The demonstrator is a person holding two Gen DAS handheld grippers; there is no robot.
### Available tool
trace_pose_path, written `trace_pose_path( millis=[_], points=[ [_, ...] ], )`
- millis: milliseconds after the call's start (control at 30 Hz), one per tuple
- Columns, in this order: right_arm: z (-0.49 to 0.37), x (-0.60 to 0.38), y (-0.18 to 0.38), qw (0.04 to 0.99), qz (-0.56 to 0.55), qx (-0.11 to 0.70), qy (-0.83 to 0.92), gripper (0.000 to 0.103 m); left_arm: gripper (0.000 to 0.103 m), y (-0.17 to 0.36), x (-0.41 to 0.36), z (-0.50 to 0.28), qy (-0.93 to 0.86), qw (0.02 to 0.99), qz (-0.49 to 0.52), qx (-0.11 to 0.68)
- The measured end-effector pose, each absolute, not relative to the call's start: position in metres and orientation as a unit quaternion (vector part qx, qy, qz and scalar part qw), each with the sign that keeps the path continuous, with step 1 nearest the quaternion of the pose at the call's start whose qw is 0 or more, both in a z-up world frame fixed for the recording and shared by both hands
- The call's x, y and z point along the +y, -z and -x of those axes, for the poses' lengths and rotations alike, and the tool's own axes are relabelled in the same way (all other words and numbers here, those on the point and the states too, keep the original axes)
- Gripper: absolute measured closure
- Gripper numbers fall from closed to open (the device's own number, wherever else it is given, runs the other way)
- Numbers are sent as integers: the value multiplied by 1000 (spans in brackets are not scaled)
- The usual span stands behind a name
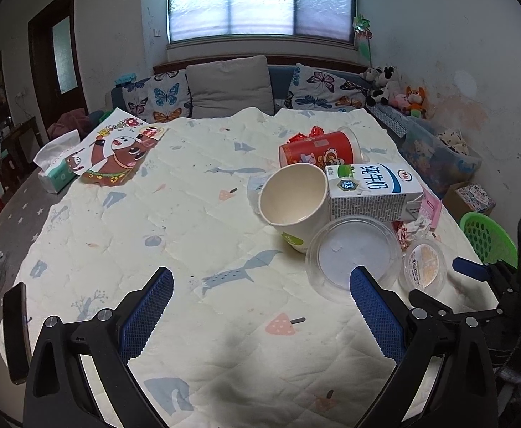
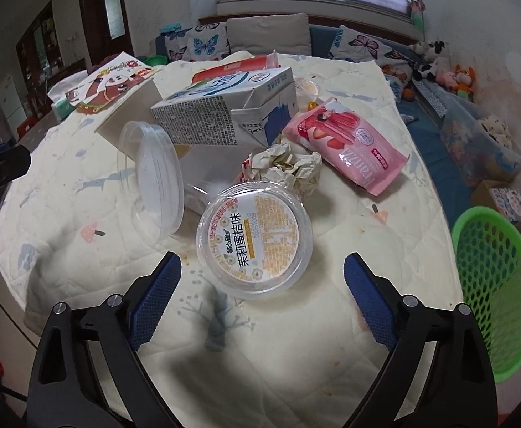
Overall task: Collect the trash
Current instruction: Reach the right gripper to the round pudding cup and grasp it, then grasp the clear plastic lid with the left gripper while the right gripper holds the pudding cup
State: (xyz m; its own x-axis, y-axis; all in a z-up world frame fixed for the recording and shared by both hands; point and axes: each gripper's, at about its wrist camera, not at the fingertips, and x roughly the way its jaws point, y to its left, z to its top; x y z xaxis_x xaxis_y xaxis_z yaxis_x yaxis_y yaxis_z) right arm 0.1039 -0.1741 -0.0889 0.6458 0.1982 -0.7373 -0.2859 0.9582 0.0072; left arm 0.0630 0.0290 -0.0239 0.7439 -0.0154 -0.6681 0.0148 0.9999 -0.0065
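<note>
Trash lies on a quilted table cover. In the left wrist view: a tipped white paper cup (image 1: 293, 199), a milk carton (image 1: 372, 189), a red tube (image 1: 319, 150), a clear tub (image 1: 353, 255) and a labelled jelly cup (image 1: 425, 264). My left gripper (image 1: 260, 289) is open and empty, in front of the clear tub. In the right wrist view my right gripper (image 2: 262, 278) is open and empty, its tips either side of the jelly cup (image 2: 255, 237). Behind it lie crumpled paper (image 2: 285, 164), a pink pouch (image 2: 346, 142), the carton (image 2: 225, 107) and the clear tub (image 2: 155, 189).
A green mesh basket (image 2: 495, 285) stands off the table's right edge, also in the left wrist view (image 1: 488, 237). A tissue pack (image 1: 55, 167) and a cartoon card (image 1: 118, 149) lie at the far left. A sofa with cushions (image 1: 230, 85) is behind.
</note>
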Motion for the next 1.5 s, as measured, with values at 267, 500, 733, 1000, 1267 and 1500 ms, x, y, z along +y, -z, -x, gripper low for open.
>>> trace_pose_path(
  millis=[267,500,733,1000,1267,1500],
  points=[
    [-114,-171,95,901,65,406,-136,29,7,35,18,-74,27,929,-6,368],
    [-106,-182,90,903,48,403,-138,35,7,44,11,-85,57,922,14,384],
    [-86,-206,76,910,22,393,-132,35,7,55,-4,-98,91,912,34,399],
    [-69,-219,69,915,12,385,-124,35,7,65,-24,-108,116,910,20,398],
    [-68,-221,71,914,-2,387,-122,35,7,72,-29,-124,130,904,36,407],
    [-68,-221,71,914,-3,387,-124,35,7,79,-26,-132,137,901,46,409]
  ],
)
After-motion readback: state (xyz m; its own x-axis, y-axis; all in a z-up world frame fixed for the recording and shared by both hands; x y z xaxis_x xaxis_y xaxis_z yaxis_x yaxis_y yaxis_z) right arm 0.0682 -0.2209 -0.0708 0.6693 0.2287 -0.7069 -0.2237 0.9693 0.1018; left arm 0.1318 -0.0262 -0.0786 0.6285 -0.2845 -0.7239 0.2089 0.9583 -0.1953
